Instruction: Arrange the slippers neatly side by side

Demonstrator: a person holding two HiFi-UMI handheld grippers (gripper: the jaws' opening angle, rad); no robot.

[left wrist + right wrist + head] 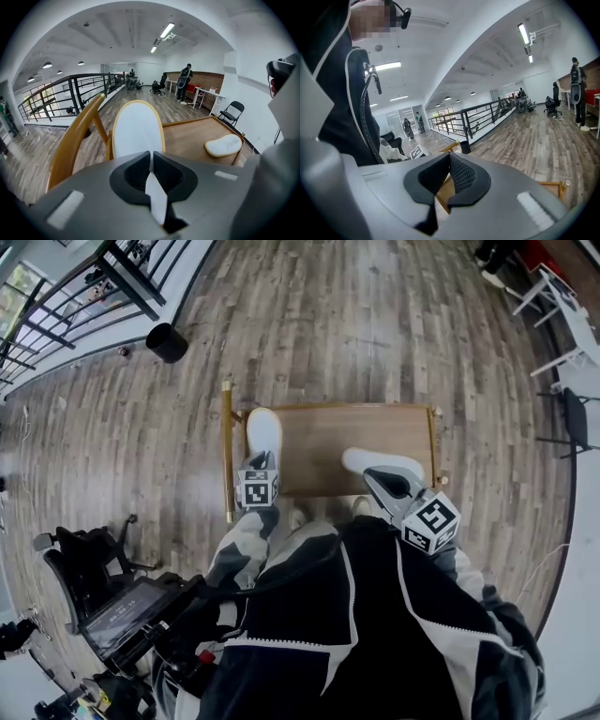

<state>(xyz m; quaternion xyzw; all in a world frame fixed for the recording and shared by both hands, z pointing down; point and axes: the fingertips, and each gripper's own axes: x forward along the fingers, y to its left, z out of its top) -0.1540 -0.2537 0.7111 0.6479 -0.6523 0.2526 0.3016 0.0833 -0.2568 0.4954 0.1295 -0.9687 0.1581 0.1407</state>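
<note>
Slippers sit apart: your left gripper (151,158) is clamped on one flat, oval white slipper (138,131) at the left end of the rimmed wooden table (187,136). The other slipper (224,145) lies at its right end. Your right gripper (449,165) is closed and empty.

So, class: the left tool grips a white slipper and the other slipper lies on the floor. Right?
No. The left tool grips a white slipper, but the other slipper lies on the table, not the floor: see the left gripper view.

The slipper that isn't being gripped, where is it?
In the head view the loose slipper lies on the wooden table's right side, by the right gripper, apart from the held slipper.
</note>
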